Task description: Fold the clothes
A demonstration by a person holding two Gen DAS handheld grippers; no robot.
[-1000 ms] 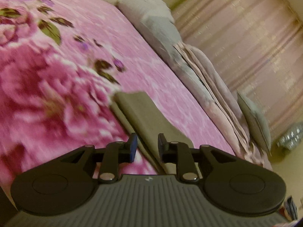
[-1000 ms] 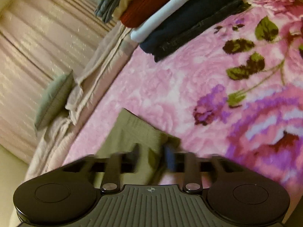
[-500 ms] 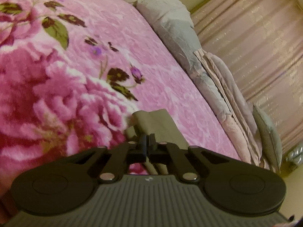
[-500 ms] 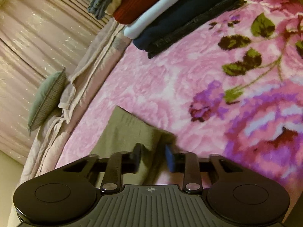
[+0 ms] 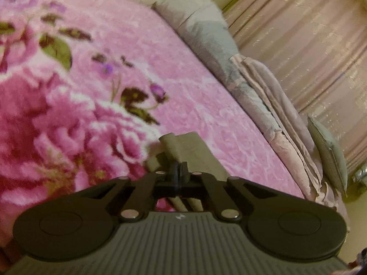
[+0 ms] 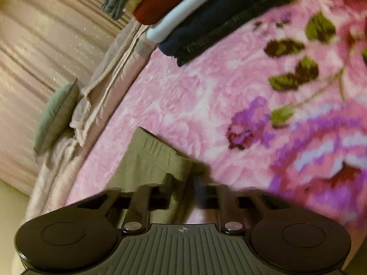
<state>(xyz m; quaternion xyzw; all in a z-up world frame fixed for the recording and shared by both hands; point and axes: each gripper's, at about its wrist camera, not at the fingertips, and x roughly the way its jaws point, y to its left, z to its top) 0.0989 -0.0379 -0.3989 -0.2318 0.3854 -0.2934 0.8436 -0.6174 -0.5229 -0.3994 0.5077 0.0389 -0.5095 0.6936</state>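
My left hand-held gripper (image 5: 177,171) is clamped on a corner of the olive garment (image 5: 195,153), which lies folded on the pink floral blanket (image 5: 160,57). My right hand-held gripper (image 6: 183,181) straddles its other edge (image 6: 151,160), fingers parted.
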